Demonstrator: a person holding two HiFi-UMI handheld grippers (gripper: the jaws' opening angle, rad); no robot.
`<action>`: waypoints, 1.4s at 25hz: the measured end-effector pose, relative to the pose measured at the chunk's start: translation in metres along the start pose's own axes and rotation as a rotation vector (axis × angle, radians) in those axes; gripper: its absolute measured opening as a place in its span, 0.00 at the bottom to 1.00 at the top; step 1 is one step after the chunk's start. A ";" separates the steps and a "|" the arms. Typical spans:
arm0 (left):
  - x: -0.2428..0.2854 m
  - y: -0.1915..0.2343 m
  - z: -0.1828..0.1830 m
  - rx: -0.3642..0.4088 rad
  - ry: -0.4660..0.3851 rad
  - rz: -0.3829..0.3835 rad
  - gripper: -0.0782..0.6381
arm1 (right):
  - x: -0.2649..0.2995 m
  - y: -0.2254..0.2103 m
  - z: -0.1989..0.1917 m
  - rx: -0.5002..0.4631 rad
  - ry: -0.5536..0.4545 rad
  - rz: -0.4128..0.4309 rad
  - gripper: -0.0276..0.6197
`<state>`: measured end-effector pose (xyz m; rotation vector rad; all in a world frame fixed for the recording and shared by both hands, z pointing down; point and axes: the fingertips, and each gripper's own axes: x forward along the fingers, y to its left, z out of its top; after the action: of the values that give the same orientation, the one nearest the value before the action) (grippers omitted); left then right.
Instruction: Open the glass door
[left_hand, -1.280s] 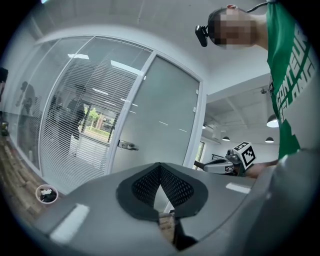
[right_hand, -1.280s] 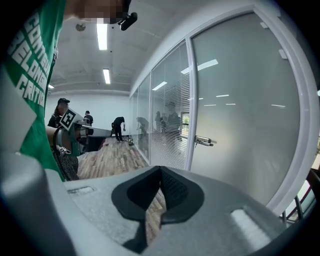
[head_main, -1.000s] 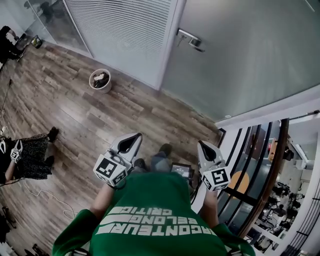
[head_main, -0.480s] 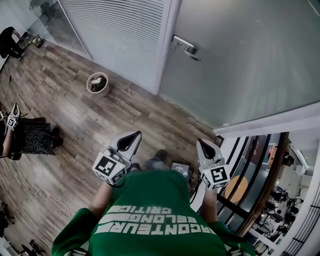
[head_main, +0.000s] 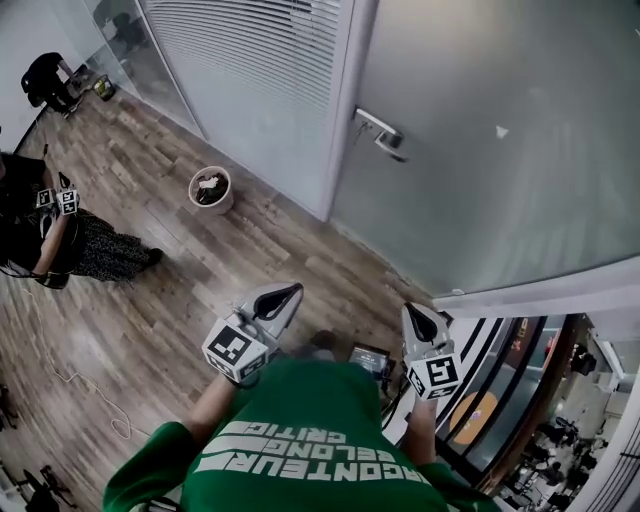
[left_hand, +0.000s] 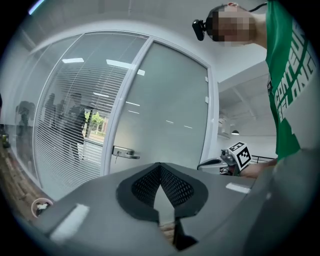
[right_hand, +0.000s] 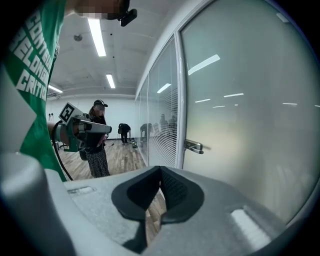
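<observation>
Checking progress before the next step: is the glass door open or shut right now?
Shut. The glass door sits flush in its white frame, with no gap showing beside the door handle.

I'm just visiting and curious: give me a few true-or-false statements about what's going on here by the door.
1. The right tool grips the door handle. False: the right tool is well short of the handle, holding nothing.
2. A round pot stands on the wooden floor. True.
3. The tool holder's shirt is red. False: the shirt is green.
4. The left tool has its jaws together. True.
</observation>
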<state>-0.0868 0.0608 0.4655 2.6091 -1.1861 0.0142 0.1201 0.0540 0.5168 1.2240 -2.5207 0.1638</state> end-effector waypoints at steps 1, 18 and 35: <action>0.003 0.000 -0.001 0.002 -0.004 0.001 0.13 | 0.002 -0.004 0.000 -0.003 -0.004 0.003 0.03; 0.043 0.023 -0.003 -0.001 -0.021 0.030 0.13 | 0.037 -0.053 -0.003 -0.013 0.025 0.009 0.03; 0.121 0.107 0.026 -0.069 -0.028 -0.044 0.13 | 0.124 -0.109 0.043 -0.021 0.030 -0.039 0.03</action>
<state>-0.0880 -0.1020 0.4813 2.5824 -1.1170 -0.0716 0.1234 -0.1164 0.5144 1.2526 -2.4651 0.1445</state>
